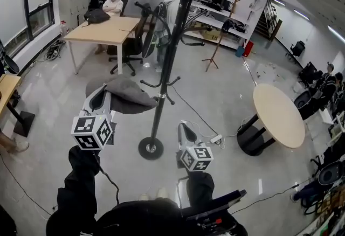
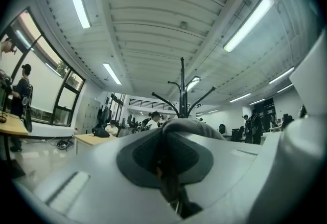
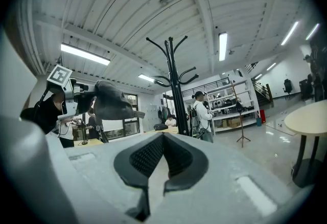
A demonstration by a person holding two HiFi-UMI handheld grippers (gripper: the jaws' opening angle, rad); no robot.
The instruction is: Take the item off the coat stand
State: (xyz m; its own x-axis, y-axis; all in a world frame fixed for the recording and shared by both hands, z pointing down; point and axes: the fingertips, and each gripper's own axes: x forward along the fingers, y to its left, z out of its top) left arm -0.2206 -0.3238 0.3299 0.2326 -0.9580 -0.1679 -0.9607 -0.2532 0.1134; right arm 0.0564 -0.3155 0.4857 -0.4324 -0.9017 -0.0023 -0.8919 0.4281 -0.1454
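Left tool (image 1: 102,99) clamped on grey hat (image 1: 126,95), right tool (image 1: 186,133) closed, empty. Risk: hat hangs just left of coat stand (image 1: 168,62), so it could snag a low hook or slip from the edge grip.

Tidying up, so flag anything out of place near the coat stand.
Nothing spilled or broken. The grey cap is in the left gripper, off the coat stand; a power strip lies loose on the floor.

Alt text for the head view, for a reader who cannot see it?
The left claw holds a grey cap off the hooks, beside the pole of the black coat stand. The right claw hangs lower, shut and empty.
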